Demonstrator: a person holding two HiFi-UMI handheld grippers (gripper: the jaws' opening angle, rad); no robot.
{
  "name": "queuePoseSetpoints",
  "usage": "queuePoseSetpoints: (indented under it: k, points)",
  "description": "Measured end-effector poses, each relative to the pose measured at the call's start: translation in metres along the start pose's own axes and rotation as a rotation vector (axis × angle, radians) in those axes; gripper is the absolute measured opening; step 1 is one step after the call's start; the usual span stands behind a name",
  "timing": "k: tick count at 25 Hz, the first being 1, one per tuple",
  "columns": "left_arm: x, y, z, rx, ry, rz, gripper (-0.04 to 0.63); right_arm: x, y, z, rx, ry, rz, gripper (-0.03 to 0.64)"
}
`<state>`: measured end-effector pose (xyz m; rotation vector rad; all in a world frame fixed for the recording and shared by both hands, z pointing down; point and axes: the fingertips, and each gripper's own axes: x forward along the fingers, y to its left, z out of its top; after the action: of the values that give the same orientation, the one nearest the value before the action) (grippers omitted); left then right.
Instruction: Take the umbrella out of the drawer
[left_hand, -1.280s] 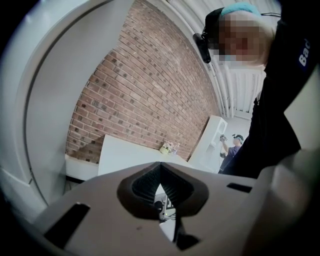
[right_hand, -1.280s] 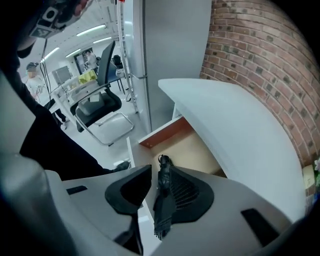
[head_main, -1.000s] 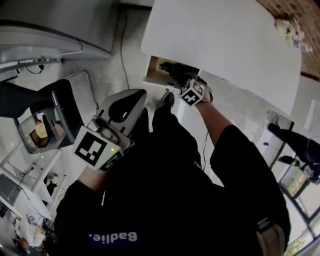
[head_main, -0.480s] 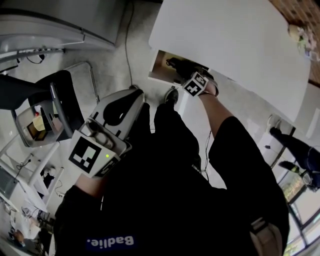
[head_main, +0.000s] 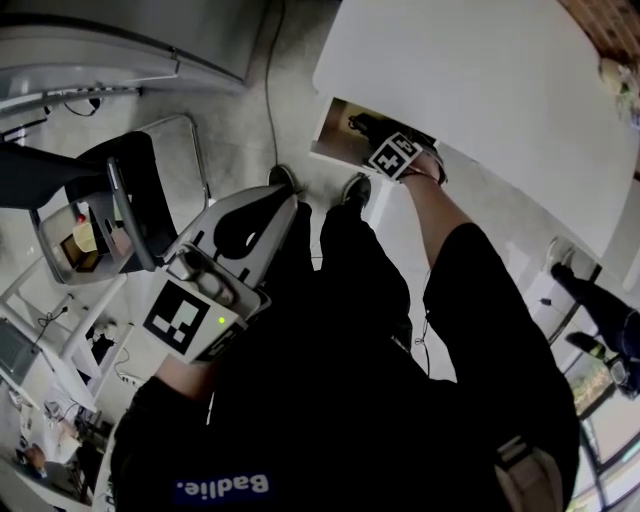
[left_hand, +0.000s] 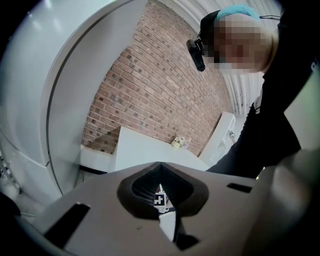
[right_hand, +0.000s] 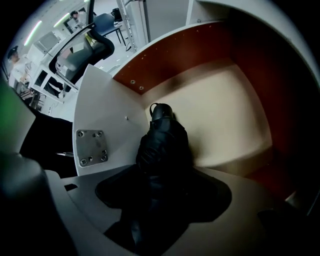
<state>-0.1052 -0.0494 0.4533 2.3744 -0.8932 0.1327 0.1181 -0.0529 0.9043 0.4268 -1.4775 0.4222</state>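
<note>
The right gripper (right_hand: 160, 210) is pointing straight down, its jaws just now opening wide around the umbrella (right_hand: 162, 142). The left gripper (left_hand: 160, 167) is hovering beside the body, jaws together.

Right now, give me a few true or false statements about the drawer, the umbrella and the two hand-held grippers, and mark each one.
1. The black umbrella lies inside the open drawer. True.
2. The right hand-held gripper is shut and away from the drawer. False: its jaws have just been opening and stand wide, with the umbrella between them.
3. The left hand-held gripper holds nothing. True.
4. The left hand-held gripper reaches into the drawer. False: it is outside the drawer, jaws together.
5. The drawer floor is blue. False: it is pale beige.
</note>
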Motion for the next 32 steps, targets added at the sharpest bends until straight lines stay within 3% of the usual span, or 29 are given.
queuePoseSetpoints:
  k: [8,17,23,27,32]
  points:
    - [-0.004,-0.002,-0.014,0.004,0.06,0.021,-0.003,0.008,0.001,-0.001,0.019,0.012,0.037,0.296]
    - [-0.003,-0.016,0.0,-0.008,0.013,0.008,-0.002,-0.017,0.007,-0.003,0.001,-0.069,0.041,0.264]
    - [-0.004,-0.038,0.015,-0.011,-0.034,-0.037,-0.003,-0.06,0.027,0.004,-0.043,-0.155,0.054,0.264]
    - [-0.008,-0.046,0.017,0.025,-0.01,-0.058,-0.003,-0.093,0.038,0.003,-0.024,-0.178,0.061,0.264]
    - [-0.007,-0.061,0.035,0.049,-0.047,-0.09,-0.003,-0.147,0.038,0.004,-0.029,-0.278,0.012,0.264]
